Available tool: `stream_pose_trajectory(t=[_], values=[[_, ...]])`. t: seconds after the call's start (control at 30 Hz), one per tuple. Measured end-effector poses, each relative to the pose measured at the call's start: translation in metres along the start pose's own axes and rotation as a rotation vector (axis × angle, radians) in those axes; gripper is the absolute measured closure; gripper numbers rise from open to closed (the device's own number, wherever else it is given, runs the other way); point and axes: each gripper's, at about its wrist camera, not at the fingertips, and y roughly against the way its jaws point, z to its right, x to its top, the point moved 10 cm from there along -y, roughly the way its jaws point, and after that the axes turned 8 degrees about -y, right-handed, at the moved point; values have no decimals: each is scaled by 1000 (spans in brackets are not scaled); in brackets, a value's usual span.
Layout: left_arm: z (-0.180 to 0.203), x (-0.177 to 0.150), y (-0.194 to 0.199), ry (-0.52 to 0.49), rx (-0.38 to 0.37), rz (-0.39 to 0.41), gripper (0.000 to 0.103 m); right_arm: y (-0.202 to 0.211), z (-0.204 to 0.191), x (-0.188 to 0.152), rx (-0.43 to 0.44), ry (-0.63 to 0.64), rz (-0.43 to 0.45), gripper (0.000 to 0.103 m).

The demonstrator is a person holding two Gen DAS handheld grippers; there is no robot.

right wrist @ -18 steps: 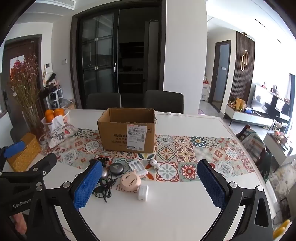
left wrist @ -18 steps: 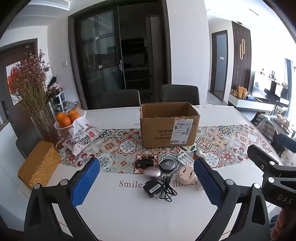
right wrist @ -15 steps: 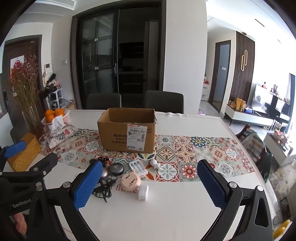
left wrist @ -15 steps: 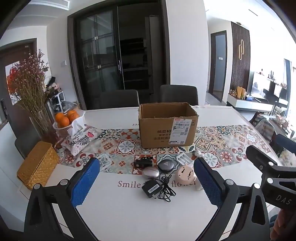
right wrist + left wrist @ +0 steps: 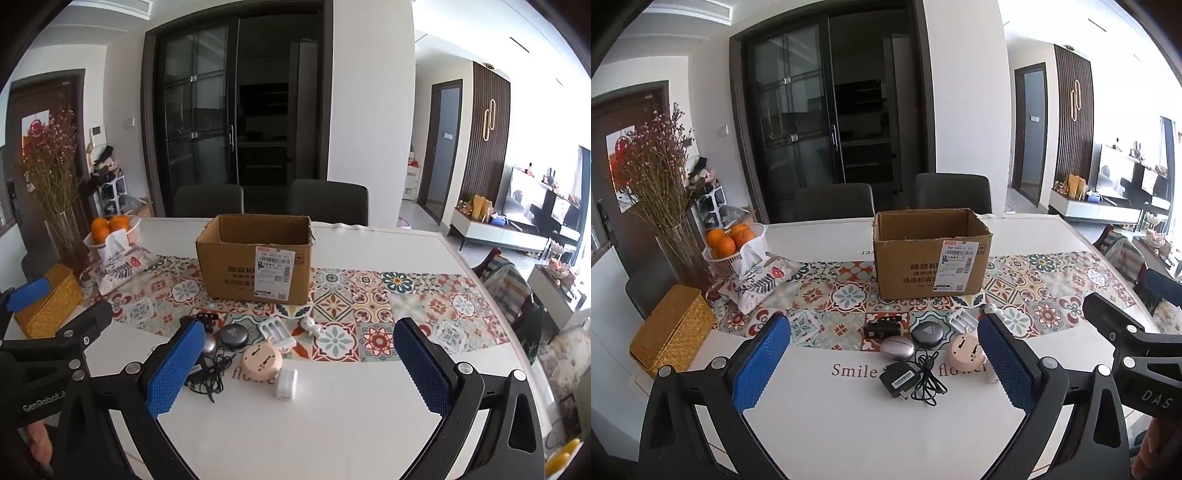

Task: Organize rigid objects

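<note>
An open cardboard box [image 5: 931, 254] [image 5: 256, 258] stands on the tiled runner. In front of it lies a cluster: black charger with cable [image 5: 899, 378], silver oval case [image 5: 897, 348], dark round disc [image 5: 927, 333] [image 5: 232, 336], small black device [image 5: 882, 328], pink round object [image 5: 964, 350] [image 5: 261, 360], white battery holder [image 5: 277, 332], small white figurine [image 5: 309, 326] and white plug block [image 5: 287, 383]. My left gripper [image 5: 882, 373] is open and empty, held near the table's front edge short of the cluster. My right gripper [image 5: 299, 369] is open and empty, to the right of the left one.
A white table [image 5: 849, 424] carries a yellow woven box [image 5: 672, 334], a floral tissue pouch [image 5: 757, 280], a basket of oranges [image 5: 733, 240] and a vase of dried flowers [image 5: 661, 177] at the left. Two dark chairs [image 5: 328, 201] stand behind the table.
The left gripper has shifted slightly, so the box and cluster sit a little lower-left in its view. The right gripper has hardly moved. Both stay open.
</note>
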Motion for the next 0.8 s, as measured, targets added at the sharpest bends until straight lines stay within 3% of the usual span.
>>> stream_pose_trajectory(t=[0.8], values=[[1,3,3,-3,2,2,0,-2,-4,-1,4,2,-4,1]])
